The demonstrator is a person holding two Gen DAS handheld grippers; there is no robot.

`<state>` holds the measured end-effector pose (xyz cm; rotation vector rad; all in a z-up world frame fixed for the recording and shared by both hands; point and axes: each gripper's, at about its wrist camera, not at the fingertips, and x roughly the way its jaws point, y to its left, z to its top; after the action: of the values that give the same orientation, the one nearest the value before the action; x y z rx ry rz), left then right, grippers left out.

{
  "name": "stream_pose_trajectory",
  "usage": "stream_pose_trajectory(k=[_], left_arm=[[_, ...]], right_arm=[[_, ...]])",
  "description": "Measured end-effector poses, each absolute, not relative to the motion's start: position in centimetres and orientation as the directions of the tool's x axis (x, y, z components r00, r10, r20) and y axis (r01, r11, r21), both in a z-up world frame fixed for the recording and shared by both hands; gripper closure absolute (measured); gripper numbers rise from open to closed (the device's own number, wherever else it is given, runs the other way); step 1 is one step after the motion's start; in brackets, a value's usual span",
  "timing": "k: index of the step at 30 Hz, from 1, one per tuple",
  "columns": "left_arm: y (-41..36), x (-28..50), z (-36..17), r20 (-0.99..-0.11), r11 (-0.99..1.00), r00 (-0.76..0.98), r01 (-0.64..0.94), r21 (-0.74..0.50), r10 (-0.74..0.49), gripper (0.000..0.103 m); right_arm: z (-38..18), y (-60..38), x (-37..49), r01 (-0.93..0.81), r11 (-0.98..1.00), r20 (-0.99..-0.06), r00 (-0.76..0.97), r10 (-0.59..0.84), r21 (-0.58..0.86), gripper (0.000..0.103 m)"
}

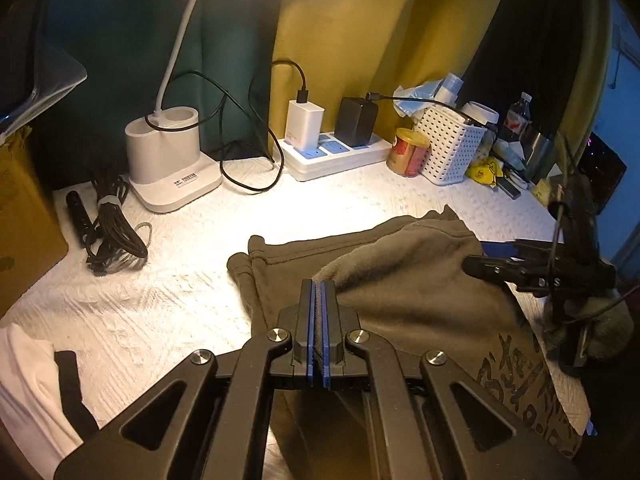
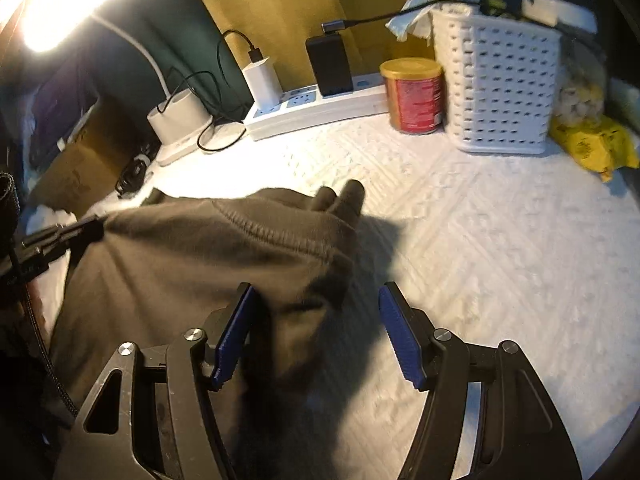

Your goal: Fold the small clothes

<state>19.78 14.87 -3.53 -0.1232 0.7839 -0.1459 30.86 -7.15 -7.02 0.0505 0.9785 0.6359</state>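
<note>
Olive-brown fleece garment [image 1: 404, 276], seemingly small shorts or trousers with a stitched hem, lies on the white textured table cover [image 1: 168, 280], toward the near right edge, partly doubled over itself. Dark printed lettering shows on its near right portion.

Left gripper [image 1: 319, 292]: blue pads pressed together, and in the right wrist view its tip meets a pulled-up edge of the cloth, so I judge it clenched on a thin fold of fabric. Right gripper [image 2: 316, 312]: jaws spread wide, a bunched corner of the garment lying between them against the left pad [image 2: 236, 332], not pinched.

Step in hand, as I judge it: mid-fold. One edge is lifted by the left tool while the right one is released and placed at the opposite corner.

Next move calls for: right jaws closing on that corner, then both carrying the raised layer across so edges line up, keeping the fabric taut enough to avoid wrinkles.

Elsewhere: desk lamp base [image 1: 168, 160], power strip [image 1: 336, 154] with chargers, red tin [image 2: 414, 96] and white perforated basket [image 2: 500, 84] along the far edge; bundled black cable [image 1: 112, 224] far left; white garment [image 1: 28, 384] at near left corner.
</note>
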Motion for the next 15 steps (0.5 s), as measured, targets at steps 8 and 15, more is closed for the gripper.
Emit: stream_pose_trajectory(k=[8, 15], left_arm=[[15.4, 20.2, -4.1, -0.704, 0.983, 0.688, 0.088, -0.160, -0.176, 0.102], [16.4, 20.9, -6.3, -0.741, 0.984, 0.652, 0.052, -0.168, -0.160, 0.102]], right_arm=[[-6.5, -6.1, 33.8, -0.490, 0.773, -0.704, 0.375, 0.604, 0.403, 0.071], [-6.2, -5.1, 34.6, -0.538, 0.755, -0.685, 0.389, 0.617, 0.375, 0.077]])
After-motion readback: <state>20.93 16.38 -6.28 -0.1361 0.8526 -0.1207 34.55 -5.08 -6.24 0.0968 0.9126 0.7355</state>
